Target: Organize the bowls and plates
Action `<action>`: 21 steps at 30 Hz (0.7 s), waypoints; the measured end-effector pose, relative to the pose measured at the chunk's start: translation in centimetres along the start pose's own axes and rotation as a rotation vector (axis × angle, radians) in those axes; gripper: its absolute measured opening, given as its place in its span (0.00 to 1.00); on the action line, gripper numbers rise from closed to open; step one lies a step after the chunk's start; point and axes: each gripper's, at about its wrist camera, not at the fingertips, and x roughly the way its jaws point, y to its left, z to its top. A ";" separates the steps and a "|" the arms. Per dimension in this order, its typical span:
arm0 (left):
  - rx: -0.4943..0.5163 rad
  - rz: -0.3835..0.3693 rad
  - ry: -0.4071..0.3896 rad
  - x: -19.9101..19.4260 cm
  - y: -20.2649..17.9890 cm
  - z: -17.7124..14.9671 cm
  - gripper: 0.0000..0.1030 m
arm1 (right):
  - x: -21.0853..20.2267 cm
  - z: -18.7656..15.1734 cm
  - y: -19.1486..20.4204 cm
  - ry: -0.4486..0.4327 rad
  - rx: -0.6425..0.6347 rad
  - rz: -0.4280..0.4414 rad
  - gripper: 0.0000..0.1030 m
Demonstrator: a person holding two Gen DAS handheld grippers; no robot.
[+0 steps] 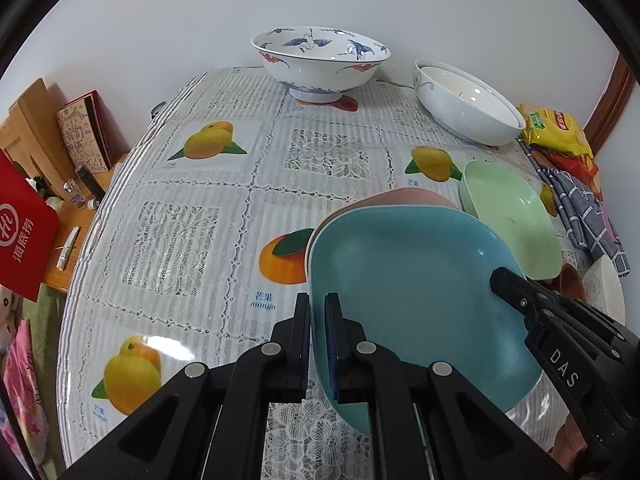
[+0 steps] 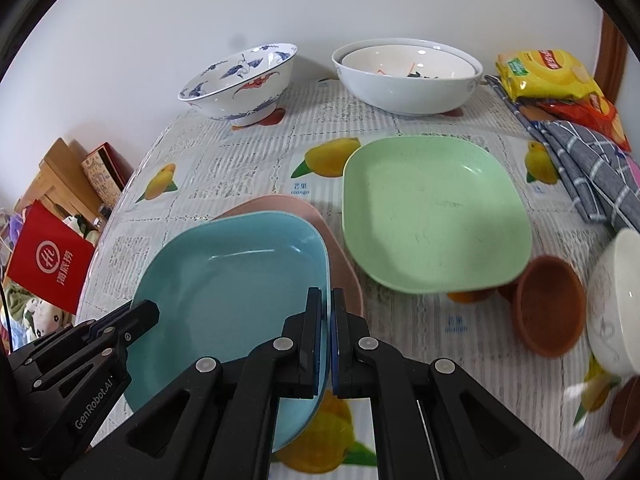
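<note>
A blue square plate (image 1: 408,280) is held over a pink plate (image 1: 400,196) that lies on the table. My left gripper (image 1: 318,320) is shut on the blue plate's left rim. My right gripper (image 2: 326,312) is shut on its right rim (image 2: 324,264); it also shows in the left wrist view (image 1: 516,292). A green square plate (image 2: 432,212) lies to the right of them. A blue-and-white crane bowl (image 2: 244,80) and a white bowl (image 2: 404,76) with a smaller one nested inside stand at the back.
A brown cup (image 2: 548,308) on its side and a white bowl (image 2: 616,300) are at the right. Snack bags (image 2: 548,72) and a checked cloth (image 2: 588,168) lie at the back right. A red bag (image 2: 48,260) and wooden shelf (image 1: 36,128) stand beyond the table's left edge.
</note>
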 end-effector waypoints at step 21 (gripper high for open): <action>-0.037 -0.009 0.023 0.6 0.0 0.5 0.12 | 1.9 2.3 0.2 -0.030 -0.101 0.073 0.25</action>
